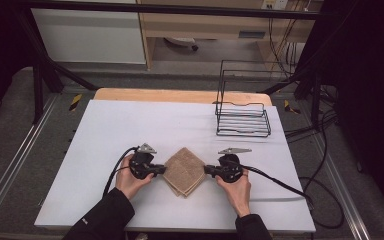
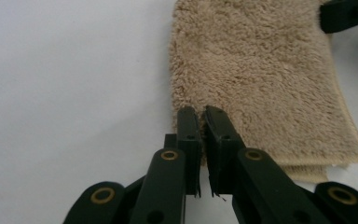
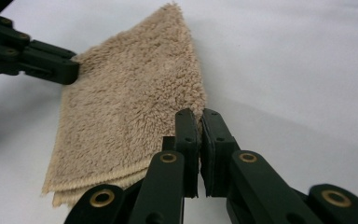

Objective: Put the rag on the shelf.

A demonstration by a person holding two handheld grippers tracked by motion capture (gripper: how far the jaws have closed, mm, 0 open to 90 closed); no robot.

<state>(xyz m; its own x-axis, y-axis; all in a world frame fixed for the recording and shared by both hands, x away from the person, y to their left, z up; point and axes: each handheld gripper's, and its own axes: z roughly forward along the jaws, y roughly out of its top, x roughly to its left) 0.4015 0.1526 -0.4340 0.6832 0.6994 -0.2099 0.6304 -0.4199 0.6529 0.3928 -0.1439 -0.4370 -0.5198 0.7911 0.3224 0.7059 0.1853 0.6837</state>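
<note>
Left gripper (image 2: 201, 112): jaws drawn nearly together, pinched on the near corner of a folded tan towel (image 2: 256, 74); a thin edge of pile sits between the pads. In the high view this gripper (image 1: 163, 170) meets the towel's left corner, held by the person's left hand (image 1: 130, 181).

Right gripper (image 3: 199, 114): jaws likewise almost closed, clamped on the opposite corner of the towel (image 3: 130, 107). In the high view it (image 1: 206, 170) meets the towel's right corner, held by the right hand (image 1: 236, 189). Each gripper's camera shows the other gripper's jaws at the far corner of the cloth.

Towel (image 1: 184, 171): folded in layers, stacked edges visible along one side, lying flat as a diamond on the white table (image 1: 130, 125), near its front edge, between the two grippers.

Surroundings: a black wire rack (image 1: 242, 107) stands at the table's far right, well apart from the towel. Black cables trail from both grippers. Dark sleeves enter from the bottom of the high view.
</note>
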